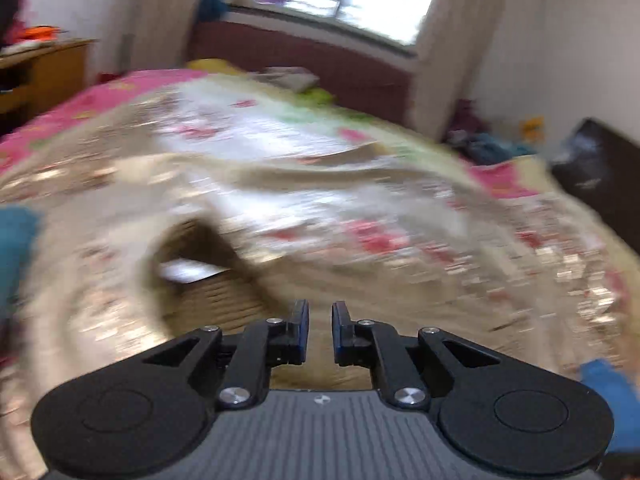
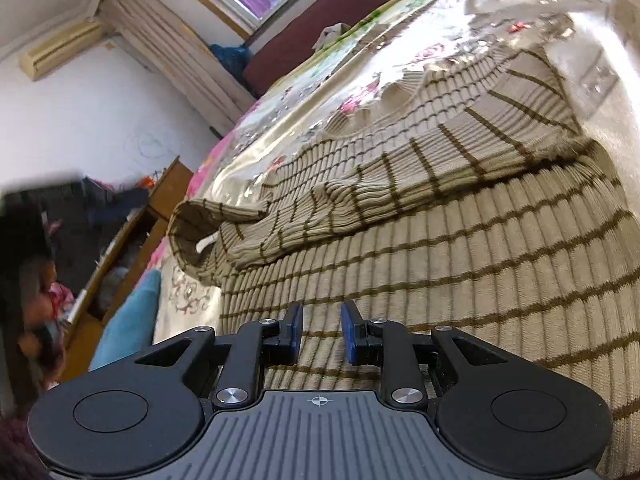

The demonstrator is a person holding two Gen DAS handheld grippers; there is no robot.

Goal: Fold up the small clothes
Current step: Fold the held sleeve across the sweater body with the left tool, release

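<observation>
A beige ribbed sweater (image 2: 460, 240) with thin brown stripes lies on a shiny floral bedspread (image 2: 400, 40). One sleeve (image 2: 360, 184) is folded across its body, and the collar (image 2: 192, 224) points left. My right gripper (image 2: 321, 312) hovers low over the sweater's body near its left edge. Its jaws stand a narrow way apart, and I see nothing pinched between them. The left wrist view is badly blurred. There my left gripper (image 1: 320, 308) is shut and holds nothing, just above the sweater (image 1: 224, 292) and beside its dark neck opening (image 1: 200, 240).
A dark red headboard (image 1: 320, 64) and a window close the far end of the bed. At the left stand a wooden desk (image 1: 48, 68), a blue cushion (image 2: 128, 328) and a blurred person (image 2: 36, 308). A black object (image 1: 600, 168) sits off the bed's right edge.
</observation>
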